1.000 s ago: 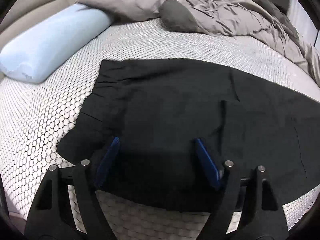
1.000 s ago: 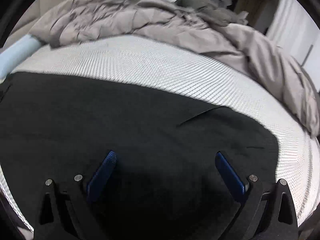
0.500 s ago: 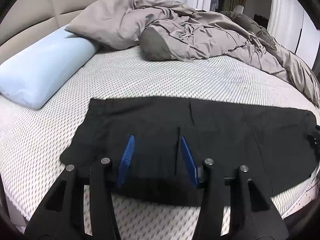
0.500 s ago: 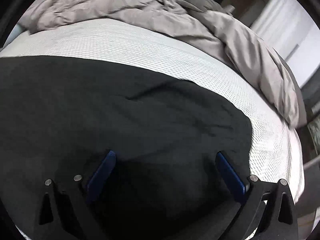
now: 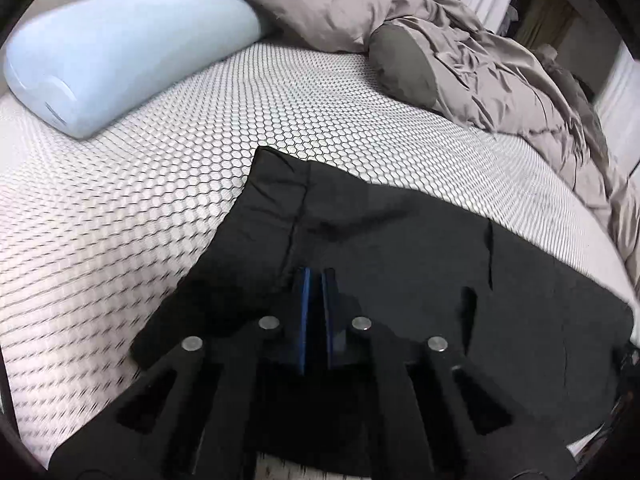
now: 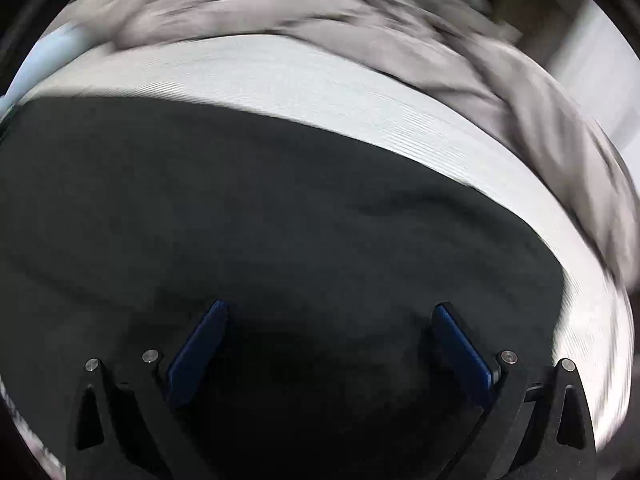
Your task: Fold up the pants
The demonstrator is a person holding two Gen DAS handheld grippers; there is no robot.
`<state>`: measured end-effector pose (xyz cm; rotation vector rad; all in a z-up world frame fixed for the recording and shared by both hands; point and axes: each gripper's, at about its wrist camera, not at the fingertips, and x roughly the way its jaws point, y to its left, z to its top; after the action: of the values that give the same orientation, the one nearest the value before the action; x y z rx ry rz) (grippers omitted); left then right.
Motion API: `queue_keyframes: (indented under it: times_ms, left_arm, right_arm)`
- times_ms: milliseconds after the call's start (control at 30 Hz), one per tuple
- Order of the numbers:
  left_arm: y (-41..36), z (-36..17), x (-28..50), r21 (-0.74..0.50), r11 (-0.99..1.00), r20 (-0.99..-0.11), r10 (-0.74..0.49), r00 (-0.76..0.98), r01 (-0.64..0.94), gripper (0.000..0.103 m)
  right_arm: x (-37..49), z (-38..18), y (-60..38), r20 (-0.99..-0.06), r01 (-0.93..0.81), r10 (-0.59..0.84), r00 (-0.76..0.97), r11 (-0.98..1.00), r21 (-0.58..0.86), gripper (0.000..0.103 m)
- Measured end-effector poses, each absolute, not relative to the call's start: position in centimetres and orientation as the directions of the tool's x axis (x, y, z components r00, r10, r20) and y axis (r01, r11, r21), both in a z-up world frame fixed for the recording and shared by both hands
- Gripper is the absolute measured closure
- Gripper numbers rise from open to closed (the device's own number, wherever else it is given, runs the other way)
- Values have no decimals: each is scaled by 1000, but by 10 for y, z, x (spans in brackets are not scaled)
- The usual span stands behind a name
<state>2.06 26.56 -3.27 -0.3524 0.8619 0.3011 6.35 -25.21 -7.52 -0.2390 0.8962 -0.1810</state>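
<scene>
Lying with their long axis left to right, the black pants (image 5: 400, 264) sit under both grippers: the left gripper (image 5: 315, 276) has just been closing its jaws on the near waist end, while the right gripper (image 6: 328, 312) hovers spread above the leg end.

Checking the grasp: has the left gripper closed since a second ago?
Yes. The left gripper has just been closing, its blue pads now nearly together over the black pants.
</scene>
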Motion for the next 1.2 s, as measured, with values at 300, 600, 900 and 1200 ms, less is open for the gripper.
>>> queue_keyframes:
  times_ms: [300,600,900,1200]
  left_arm:
    - [193,-39,9,-52,984,-805,59,591,-168,47]
    - [258,-34,-34,-150,928,-773,106,625,-342,81]
    - [219,-44,23,-112,968,-799,47,600,-226,80]
    - [246,-24,21,-126,920,-796,130,592,-371,87]
  right_arm:
    - [50,-42,-178,-720,-191,105,686,981,-39,1]
    - [55,-72,-192,-800,-181,5,600,975,-129,0]
    - [70,-42,-197,-727,-99,77,683,995,12,1]
    - [100,-78,-202,-814,-123,-39,580,983,-135,0]
